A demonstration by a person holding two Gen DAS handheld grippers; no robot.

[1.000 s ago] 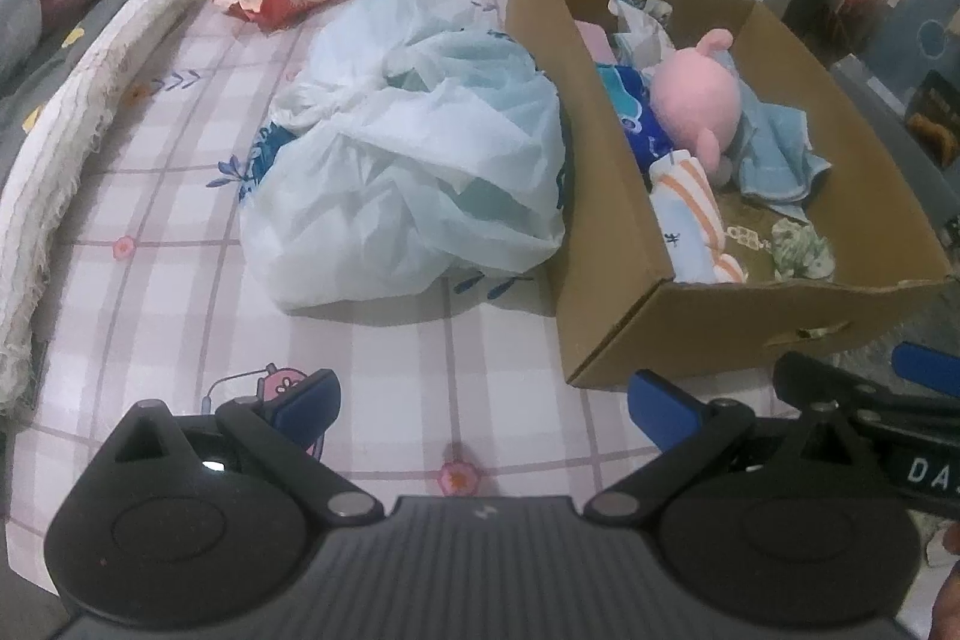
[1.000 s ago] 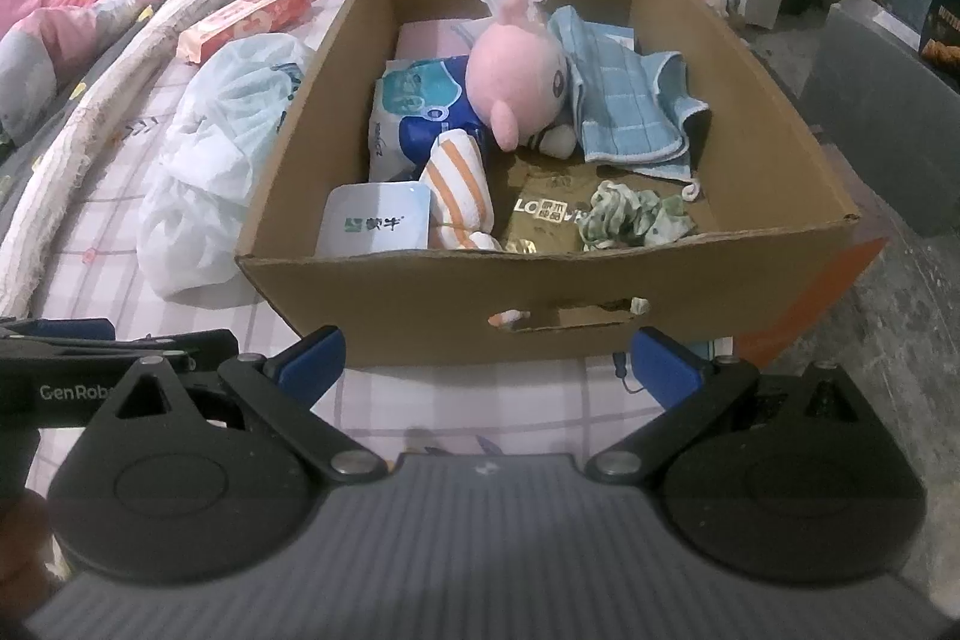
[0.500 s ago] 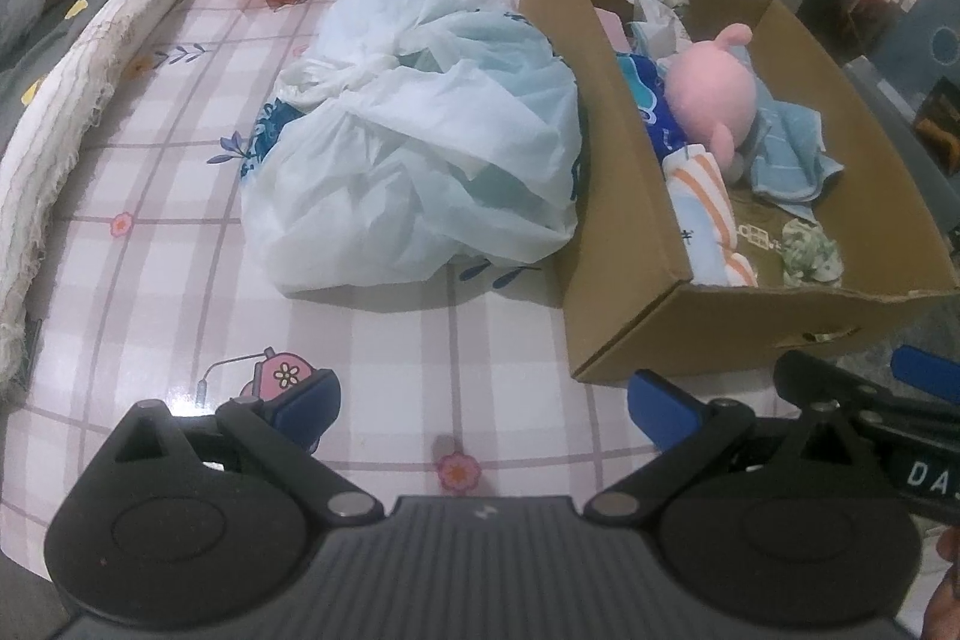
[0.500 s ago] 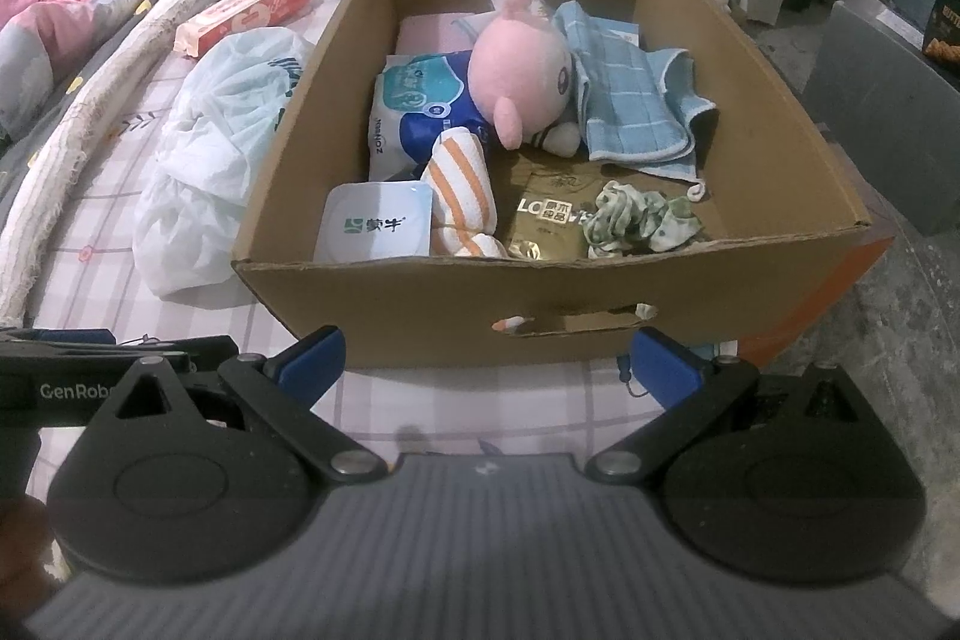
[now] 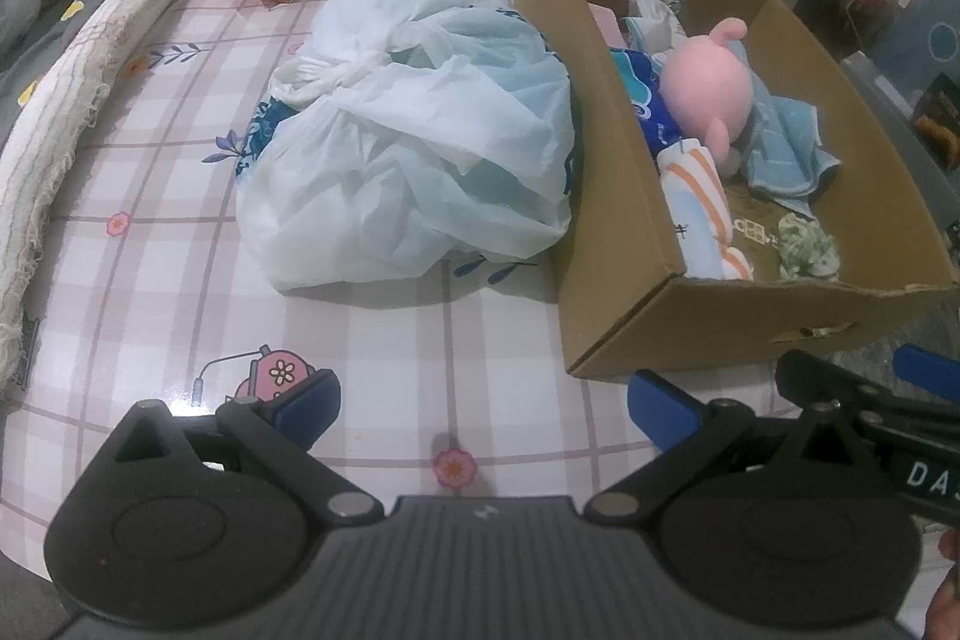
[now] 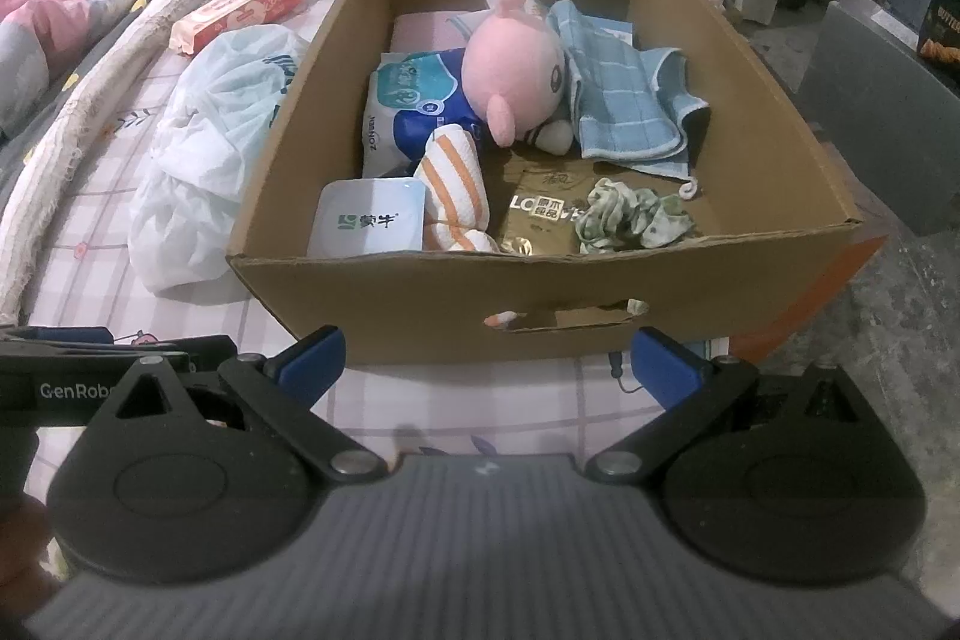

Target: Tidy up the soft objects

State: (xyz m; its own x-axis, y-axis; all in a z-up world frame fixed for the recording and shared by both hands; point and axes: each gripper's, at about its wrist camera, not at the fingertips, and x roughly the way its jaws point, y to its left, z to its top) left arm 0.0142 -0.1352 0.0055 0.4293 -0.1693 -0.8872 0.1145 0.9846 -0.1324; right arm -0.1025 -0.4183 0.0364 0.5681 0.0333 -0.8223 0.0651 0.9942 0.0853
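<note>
Holding both claws wide open and empty, left claw (image 5: 483,403) faces our bag (image 5: 414,142), right claw (image 6: 489,361) faces our box (image 6: 540,292) beside it.

Pink plush toy (image 6: 516,67), blue checked cloth (image 6: 624,100), brown cardboard box (image 6: 540,292)
</note>
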